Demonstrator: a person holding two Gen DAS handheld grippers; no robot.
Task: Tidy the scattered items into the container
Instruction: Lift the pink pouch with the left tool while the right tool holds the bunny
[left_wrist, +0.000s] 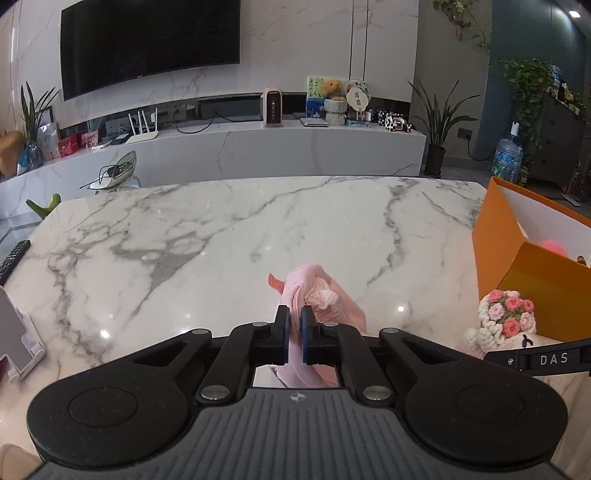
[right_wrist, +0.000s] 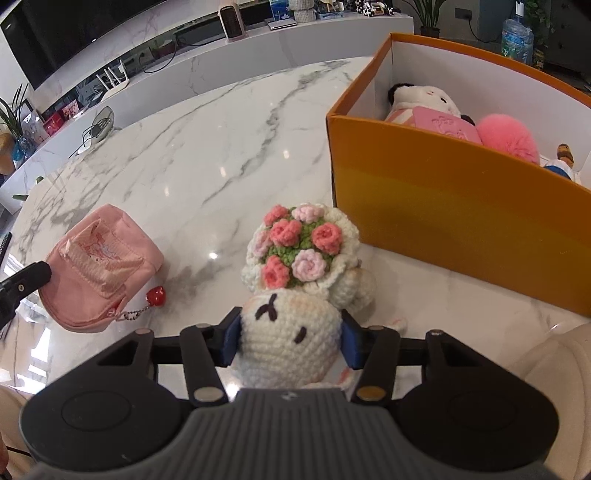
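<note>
Left gripper (left_wrist: 294, 334) clamped tight on a fold of the pink pouch (left_wrist: 317, 306), blue pads almost meeting, with only thin fabric between them. Pouch seen in the right wrist view (right_wrist: 99, 273) as a small zipped bag with a lace front pocket and a red charm (right_wrist: 156, 294) on a bead chain, resting on the marble table (left_wrist: 221, 236). Whether lifted clear of the surface or still touching it, could not be told.

Right gripper (right_wrist: 291, 338) closed around the white head of a crochet bunny (right_wrist: 288, 332), one blue pad pressed on each side of the head, jaws about half apart because of the soft bulk. Bunny carrying a crochet bouquet (right_wrist: 301, 247) of pink and coral roses on green, wrapped in a cream frill, pointing away from the camera. Same bouquet visible at the right edge of the left wrist view (left_wrist: 508, 314).

Just beyond the bouquet, near but apart from it, the orange box (right_wrist: 454, 206) standing on the table, white inside, open at the top. Inside it already: a black-and-white plush (right_wrist: 424, 98), a pink flat item (right_wrist: 439, 125) leaning against it, a pink fluffy ball (right_wrist: 506, 136), and a small figure (right_wrist: 563, 157) at the far right, too small to be read.

Pouch well to the left of the bunny, further from the box. A dark remote control (left_wrist: 13, 260) lying at the left edge of the table.
</note>
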